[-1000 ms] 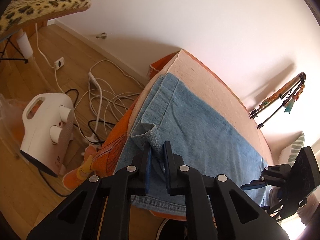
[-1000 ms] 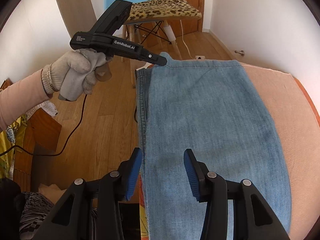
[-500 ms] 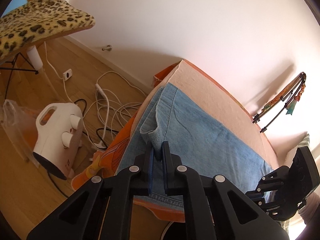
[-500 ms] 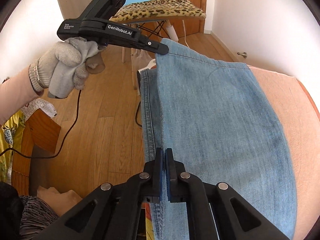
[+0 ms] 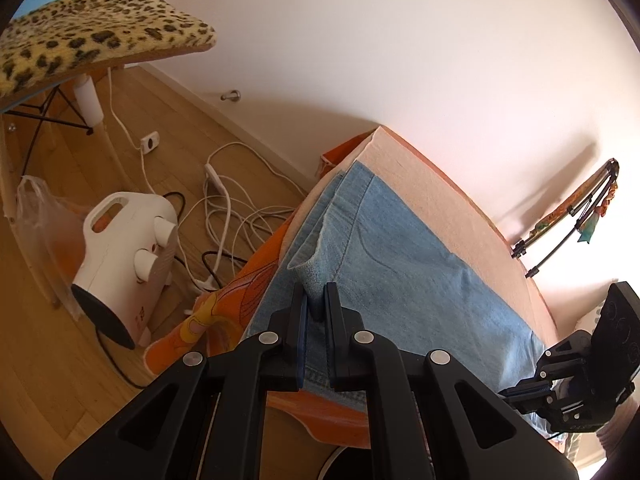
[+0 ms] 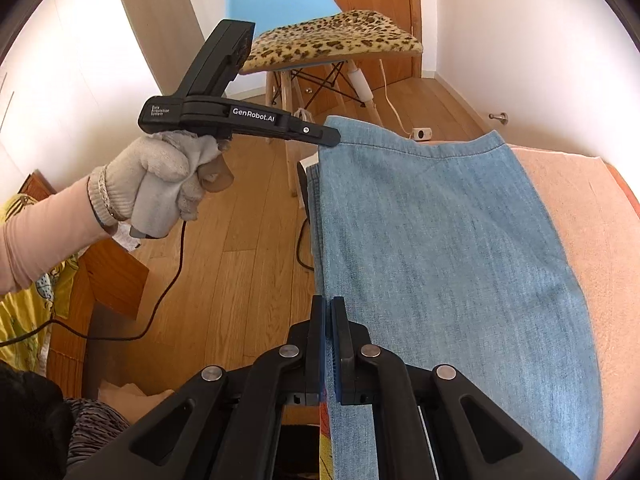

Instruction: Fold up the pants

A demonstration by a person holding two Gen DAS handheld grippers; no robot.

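Both claws pinch the near edge of the light blue denim pants (image 6: 448,248)

The pants lie on a peach-covered bed (image 6: 580,200), their left edge hanging over its side above the wooden floor (image 6: 240,240). The left gripper (image 5: 314,312) and right gripper (image 6: 328,320) are each closed to a sliver on the lifted denim edge.

Bright daylight fills both views, warm and soft. In the left wrist view the plain white wall (image 5: 400,60) blows out toward the right edge, where glare swallows detail, and a folded black tripod (image 5: 568,224) casts a faint shadow up it. Fisheye bending curves the wooden plank floor (image 6: 240,240), dark vignette rings the corners, and focus holds sharp throughout.
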